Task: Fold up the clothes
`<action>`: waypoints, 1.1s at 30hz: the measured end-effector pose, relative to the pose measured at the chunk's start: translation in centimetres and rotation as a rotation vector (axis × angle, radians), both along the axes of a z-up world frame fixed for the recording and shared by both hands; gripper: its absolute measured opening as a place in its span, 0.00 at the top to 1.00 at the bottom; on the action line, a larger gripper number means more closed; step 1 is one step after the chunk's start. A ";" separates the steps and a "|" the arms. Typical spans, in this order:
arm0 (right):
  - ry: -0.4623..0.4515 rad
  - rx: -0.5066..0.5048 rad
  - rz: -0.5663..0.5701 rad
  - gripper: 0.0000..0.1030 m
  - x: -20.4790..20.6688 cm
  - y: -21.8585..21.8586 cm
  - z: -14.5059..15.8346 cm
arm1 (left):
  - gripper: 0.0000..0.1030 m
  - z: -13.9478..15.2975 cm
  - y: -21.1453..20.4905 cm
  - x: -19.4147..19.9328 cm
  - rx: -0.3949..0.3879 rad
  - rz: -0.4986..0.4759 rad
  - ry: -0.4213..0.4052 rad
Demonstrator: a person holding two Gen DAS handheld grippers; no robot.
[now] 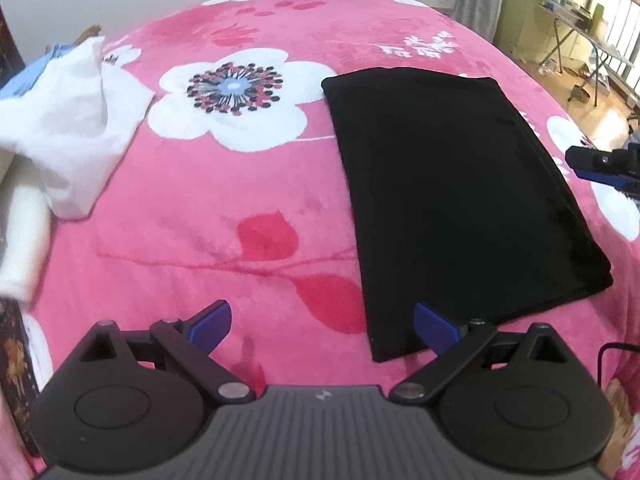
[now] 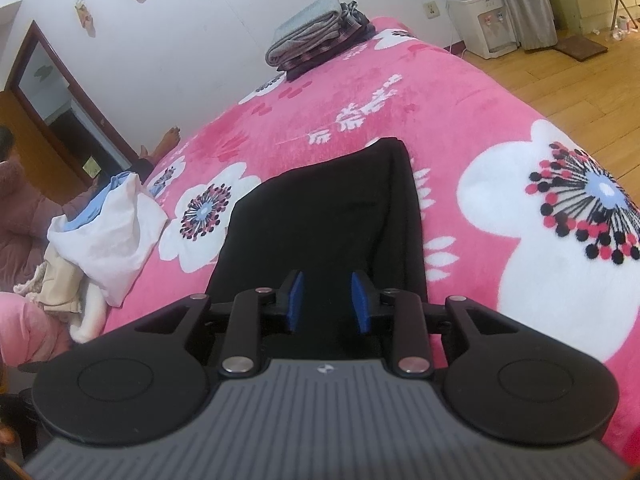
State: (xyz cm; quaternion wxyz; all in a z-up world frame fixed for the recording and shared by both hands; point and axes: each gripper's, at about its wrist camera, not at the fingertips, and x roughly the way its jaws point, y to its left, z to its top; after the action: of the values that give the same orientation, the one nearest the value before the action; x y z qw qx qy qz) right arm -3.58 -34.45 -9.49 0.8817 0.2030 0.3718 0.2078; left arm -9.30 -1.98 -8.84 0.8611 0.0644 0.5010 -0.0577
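Left gripper [image 1: 323, 326] fingers spread wide, nothing between, near corner of black cloth [image 1: 460, 200]. Right gripper [image 2: 326, 300] fingers part-open above cloth [image 2: 320, 208], no pinch visible. Risk: careless grab drags layers, undoing fold. Cloth: neat flat rectangle on pink blanket [image 1: 240, 240].

Between left fingers [image 1: 218, 326]: bare pink blanket [image 1: 224, 208] — open passage ahead.
Beyond right-hand finger: folded black garment [image 1: 452, 200] lies flat.
Far left of fingers: white clothes pile [image 1: 68, 128] — blocks that edge.
Far ahead: stacked folded clothes [image 2: 316, 36].
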 end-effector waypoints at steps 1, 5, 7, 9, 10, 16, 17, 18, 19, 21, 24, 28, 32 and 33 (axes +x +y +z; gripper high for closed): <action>0.000 0.000 0.000 0.74 0.0 0.0 0.0 | 0.04 0.1 0.0 0.0 -0.003 -0.002 -0.001; -0.001 0.000 0.002 0.74 -0.1 0.1 0.1 | 0.04 0.2 0.2 0.1 -0.014 -0.002 0.006; -0.001 0.000 0.001 0.74 -0.1 0.1 0.1 | 0.04 0.2 0.3 0.1 -0.018 0.000 0.010; -0.001 0.001 0.001 0.74 -0.2 0.1 0.1 | 0.04 0.3 0.4 0.1 -0.022 0.002 0.013; -0.002 0.001 0.002 0.74 -0.2 0.1 0.1 | 0.04 0.3 0.4 0.1 -0.024 0.003 0.012; 0.000 0.001 0.002 0.74 -0.2 0.2 0.1 | 0.04 0.3 0.3 0.0 -0.011 0.006 0.001; 0.001 0.000 0.003 0.74 -0.2 0.2 0.1 | 0.04 0.3 0.3 0.0 -0.010 0.006 0.000; 0.002 0.000 0.004 0.74 -0.2 0.2 0.1 | 0.04 0.2 0.3 0.0 -0.011 0.006 0.002; 0.002 0.000 0.005 0.74 -0.3 0.3 0.0 | 0.04 0.2 0.3 0.0 -0.012 0.007 0.004; 0.003 0.000 0.006 0.74 -0.3 0.3 0.0 | 0.04 0.2 0.3 0.0 -0.018 0.008 0.010; 0.004 -0.001 0.008 0.74 -0.3 0.4 0.0 | 0.04 0.1 0.4 0.1 -0.027 0.009 0.019; 0.005 0.000 0.009 0.74 -0.4 0.4 0.0 | 0.04 0.2 0.5 0.1 -0.041 0.008 0.019; 0.005 0.000 0.010 0.74 -0.4 0.4 0.0 | 0.04 0.3 0.5 0.0 -0.057 0.000 0.019; 0.005 0.000 0.010 0.74 -0.4 0.4 -0.1 | 0.04 0.3 0.4 0.0 -0.061 -0.002 0.019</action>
State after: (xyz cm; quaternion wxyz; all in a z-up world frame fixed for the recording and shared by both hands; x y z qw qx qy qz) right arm -4.01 -34.04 -9.54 0.8796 0.2015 0.3753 0.2117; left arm -9.35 -1.54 -8.53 0.8578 0.0382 0.5072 -0.0744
